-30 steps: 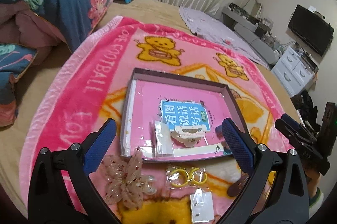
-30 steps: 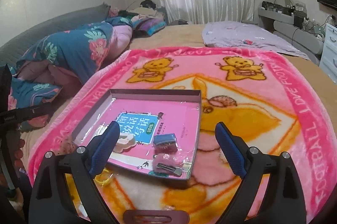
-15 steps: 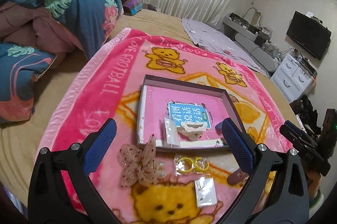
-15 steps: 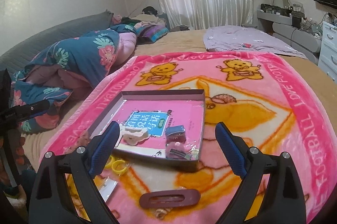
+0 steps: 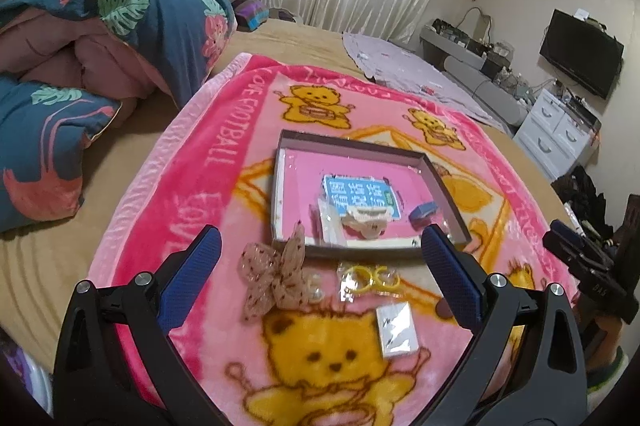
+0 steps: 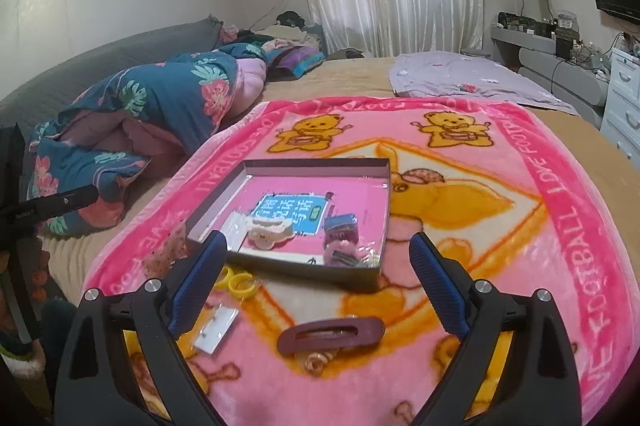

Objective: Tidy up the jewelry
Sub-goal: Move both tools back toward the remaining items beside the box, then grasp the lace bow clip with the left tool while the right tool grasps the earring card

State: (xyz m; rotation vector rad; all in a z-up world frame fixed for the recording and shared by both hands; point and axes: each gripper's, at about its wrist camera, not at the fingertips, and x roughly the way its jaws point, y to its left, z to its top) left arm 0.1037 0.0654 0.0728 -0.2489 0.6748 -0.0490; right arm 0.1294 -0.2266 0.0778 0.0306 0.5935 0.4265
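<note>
A shallow dark-rimmed tray [image 5: 352, 145] [image 6: 374, 272] lies on a pink bear blanket; inside are a cream hair claw [image 5: 367, 218] [image 6: 269, 230], a clear packet [image 5: 330, 224] and a blue box [image 5: 423, 211] [image 6: 341, 224]. In front of it lie a mesh butterfly clip [image 5: 275, 273], yellow hoops in a bag [image 5: 371, 276] [image 6: 237, 282], a small white card [image 5: 397, 330] [image 6: 216, 328] and a maroon oval clip [image 6: 330, 335]. My left gripper [image 5: 318, 270] and right gripper [image 6: 318, 278] both hover open and hold nothing.
The blanket [image 5: 192, 161] covers a bed. A folded floral quilt [image 5: 100, 25] lies at the left, a lilac cloth [image 6: 460, 75] at the far end. White drawers [image 5: 560, 133] and a television [image 5: 580, 63] stand at the right.
Both grippers have pulled back and up from the tray, so more of the blanket and the loose items in front of the tray show. The jaws stay open.
</note>
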